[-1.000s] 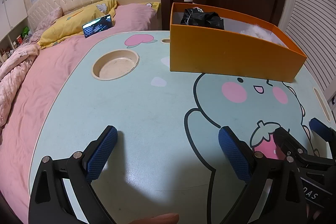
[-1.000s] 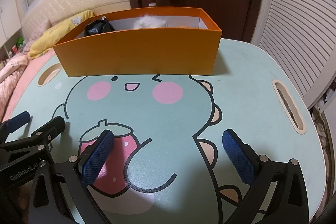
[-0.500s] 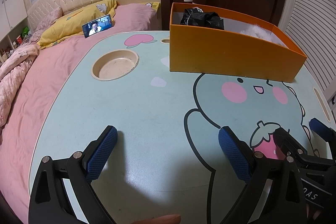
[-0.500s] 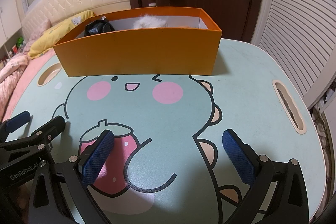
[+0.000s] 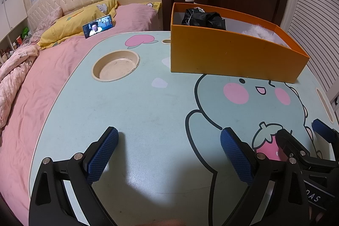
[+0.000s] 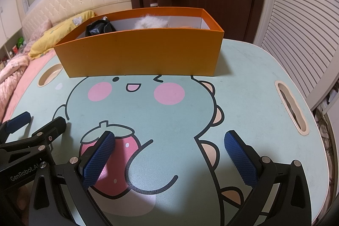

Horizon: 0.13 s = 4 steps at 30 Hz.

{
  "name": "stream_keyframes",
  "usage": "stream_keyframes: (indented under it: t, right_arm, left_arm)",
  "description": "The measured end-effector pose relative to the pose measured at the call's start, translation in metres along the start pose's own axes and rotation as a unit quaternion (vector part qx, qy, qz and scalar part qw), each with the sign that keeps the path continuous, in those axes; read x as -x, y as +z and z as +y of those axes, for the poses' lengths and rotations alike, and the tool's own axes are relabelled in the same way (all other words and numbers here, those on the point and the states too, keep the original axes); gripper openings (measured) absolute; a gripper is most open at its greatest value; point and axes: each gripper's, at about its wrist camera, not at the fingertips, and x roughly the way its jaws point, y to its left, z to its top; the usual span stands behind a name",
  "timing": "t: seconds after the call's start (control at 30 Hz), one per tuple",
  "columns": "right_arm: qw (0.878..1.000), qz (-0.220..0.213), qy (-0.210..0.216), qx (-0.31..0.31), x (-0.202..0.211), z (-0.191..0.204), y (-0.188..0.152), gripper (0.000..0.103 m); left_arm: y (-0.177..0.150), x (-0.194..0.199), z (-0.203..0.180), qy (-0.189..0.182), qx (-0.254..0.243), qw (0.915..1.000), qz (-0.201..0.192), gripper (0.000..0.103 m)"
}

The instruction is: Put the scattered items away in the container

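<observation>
**Box holds the items; both grippers idle**

The box (image 6: 139,56) stands at the far side of the table (image 5: 137,103), with a black item (image 5: 203,18) and a white fluffy item (image 6: 151,22) inside. Since a second ago only the phone (image 5: 97,26) screen on the bed has changed; neither gripper has moved. Left gripper (image 5: 169,154) and right gripper (image 6: 169,156) rest low, fingers wide apart, empty. No loose items show on the table, so tidying appears complete.
</observation>
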Motion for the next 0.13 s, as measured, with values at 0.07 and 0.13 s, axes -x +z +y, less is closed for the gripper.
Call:
stream_keyframes:
  t: [0.07, 0.13]
  right_arm:
    - [1.000, 0.000, 0.000, 0.000, 0.0001, 0.0001, 0.0000, 0.103]
    - [1.000, 0.000, 0.000, 0.000, 0.0002, 0.0003, -0.0003, 0.103]
  left_arm:
    - [-0.0001, -0.0002, -0.0006, -0.002, -0.002, 1.0000, 0.000, 0.097]
    - [0.0001, -0.0012, -0.0018, -0.003, -0.003, 1.0000, -0.001, 0.097]
